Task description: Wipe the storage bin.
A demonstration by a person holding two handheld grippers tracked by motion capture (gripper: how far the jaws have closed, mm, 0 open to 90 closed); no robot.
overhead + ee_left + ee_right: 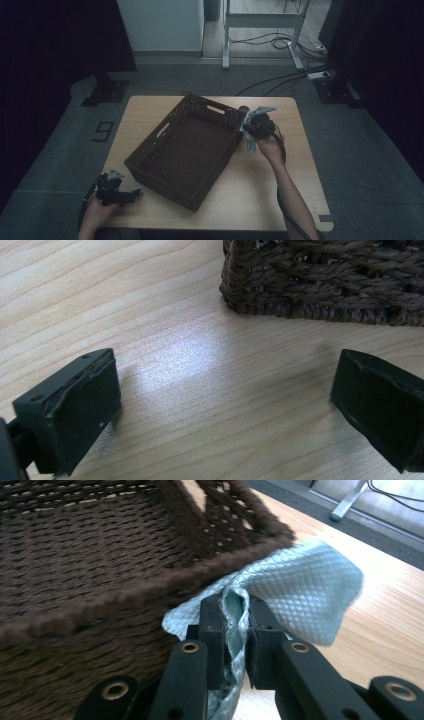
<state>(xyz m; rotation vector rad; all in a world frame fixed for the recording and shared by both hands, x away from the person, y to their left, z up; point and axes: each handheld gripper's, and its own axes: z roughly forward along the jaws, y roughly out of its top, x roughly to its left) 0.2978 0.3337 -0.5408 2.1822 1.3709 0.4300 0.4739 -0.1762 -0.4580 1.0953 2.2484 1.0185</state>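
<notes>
A dark brown woven basket [185,150] stands askew in the middle of the light wooden table [300,175]. My right gripper [248,136] hangs at the basket's right rim, shut on a pale blue-green cloth [250,144]. In the right gripper view the cloth [300,587] is pinched between the two black jaws and drapes out against the basket's rim [150,592]. My left gripper [136,194] rests low at the table's front left corner, open, nothing between its fingers [75,410]. A corner of the basket [320,285] lies just ahead of it.
Beyond the table's far edge the grey floor carries a white desk frame [262,30], loose cables [285,75] and a power strip [320,75]. Dark curtains hang on both sides. A mark shaped like a 9 [103,131] is on the floor at left.
</notes>
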